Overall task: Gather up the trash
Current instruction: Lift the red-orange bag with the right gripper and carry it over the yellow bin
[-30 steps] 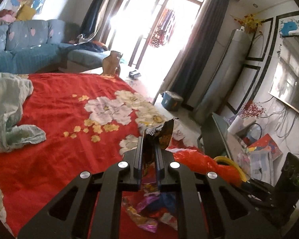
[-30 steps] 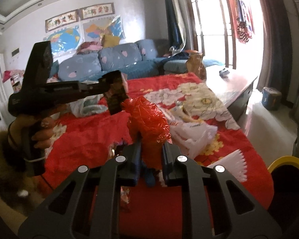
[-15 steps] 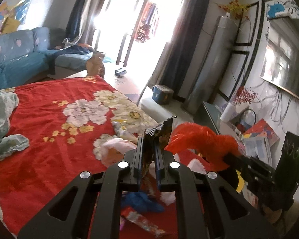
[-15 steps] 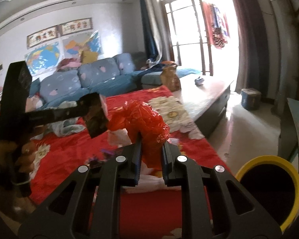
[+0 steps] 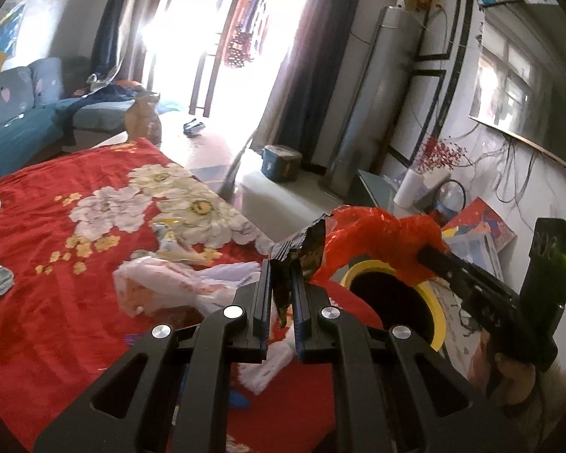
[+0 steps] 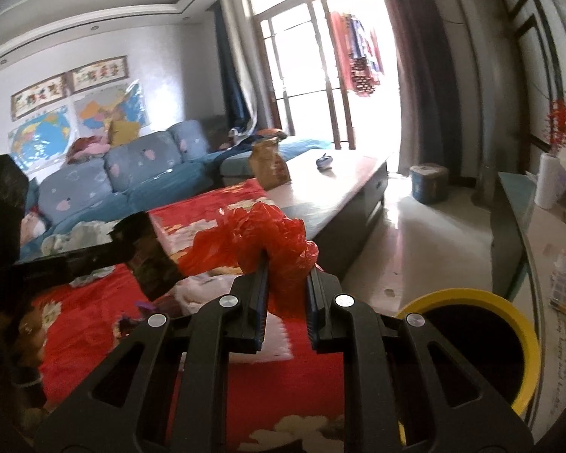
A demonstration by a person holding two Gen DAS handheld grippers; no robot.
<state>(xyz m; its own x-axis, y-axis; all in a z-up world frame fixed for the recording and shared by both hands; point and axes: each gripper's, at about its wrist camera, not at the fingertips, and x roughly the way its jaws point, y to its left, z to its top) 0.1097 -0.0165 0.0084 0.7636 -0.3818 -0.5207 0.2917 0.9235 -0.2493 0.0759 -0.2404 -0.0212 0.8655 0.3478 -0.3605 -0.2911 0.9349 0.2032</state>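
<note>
A crumpled red plastic bag [image 6: 273, 241] is clamped between the two fingers of the right gripper [image 6: 286, 294], bunched into a ball above the fingertips. In the left wrist view the same bag [image 5: 377, 238] is seen stretched sideways, its long axis running roughly level from the right gripper [image 5: 430, 255] toward the left one, directly above the dark mouth of a yellow-rimmed trash bin [image 5: 432, 300]. A dark, shiny snack wrapper [image 5: 305, 253] is pinched between the nearly closed fingers of the left gripper [image 5: 282, 287]; it stands upright, its long axis along the fingers, its torn top edge pointing up and to the right, touching the red bag. Printing on the wrapper is too blurred to be read. In the right wrist view the wrapper [image 6: 151, 256] is seen held out at the tip of the left gripper [image 6: 132, 249], just to the left of the bag.

Below both grippers a red blanket [image 5: 49, 264] with white and yellow flowers is spread. On it lie a white plastic bag [image 5: 162, 287] and smaller scraps of litter. The bin [image 6: 524, 324] stands on the floor just beside the blanket's edge. A blue sofa [image 6: 132, 173], two wall maps [image 6: 41, 136] and a bright glass door [image 6: 313, 83] are seen farther back. No legible writing is visible.
</note>
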